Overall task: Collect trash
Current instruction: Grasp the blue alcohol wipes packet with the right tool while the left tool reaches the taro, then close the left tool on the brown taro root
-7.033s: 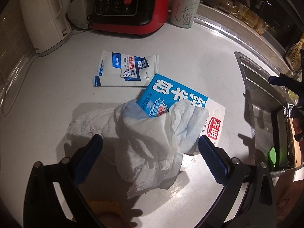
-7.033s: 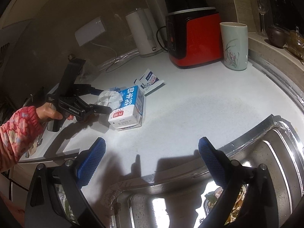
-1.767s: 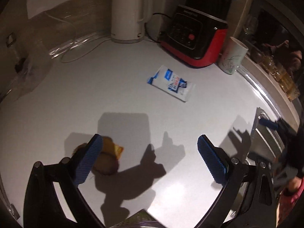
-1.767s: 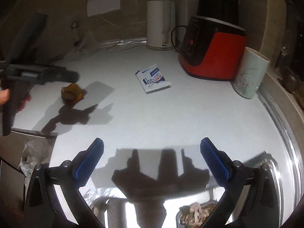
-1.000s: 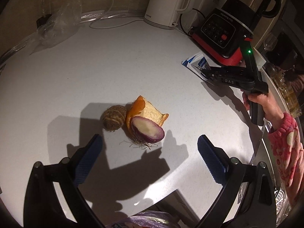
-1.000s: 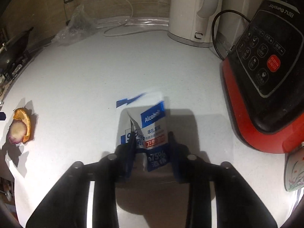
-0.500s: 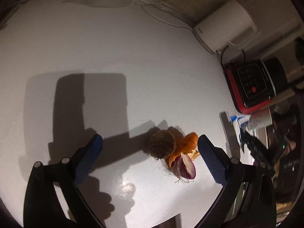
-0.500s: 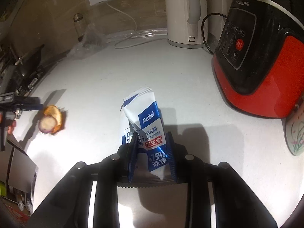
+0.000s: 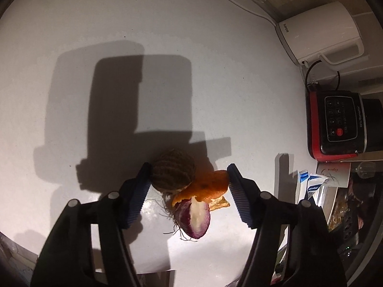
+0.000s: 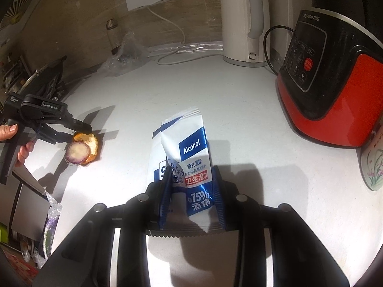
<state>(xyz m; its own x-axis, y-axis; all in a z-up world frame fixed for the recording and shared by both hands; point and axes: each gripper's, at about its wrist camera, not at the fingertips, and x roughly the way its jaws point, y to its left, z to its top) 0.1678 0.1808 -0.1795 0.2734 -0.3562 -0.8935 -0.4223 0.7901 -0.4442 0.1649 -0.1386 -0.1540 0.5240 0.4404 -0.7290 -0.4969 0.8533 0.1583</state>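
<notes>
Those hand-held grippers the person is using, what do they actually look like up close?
Each hand-held gripper is matte black plastic with two long fingers, round silver rivets at the joints, and ridged blue pads inside the tips. The left hand-held gripper, seen from the side, has a pistol-style handle and white "GenRobot.AI" lettering. The right hand-held gripper shows a saw-toothed bar between its fingers. No cables show.

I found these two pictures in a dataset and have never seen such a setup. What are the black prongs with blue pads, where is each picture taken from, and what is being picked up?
No robot: a person holds a two-finger tool in each hand, each with a camera looking along its fingers.

The left view shows the left tool, whose jaws have just been closing around food scraps on the white counter: a brown fibrous lump, orange peel and a purple onion piece.

The right view shows the right tool gripping an alcohol wipes packet. The left tool also shows at that picture's left edge. Behind stand a white kettle and a red appliance.
</notes>
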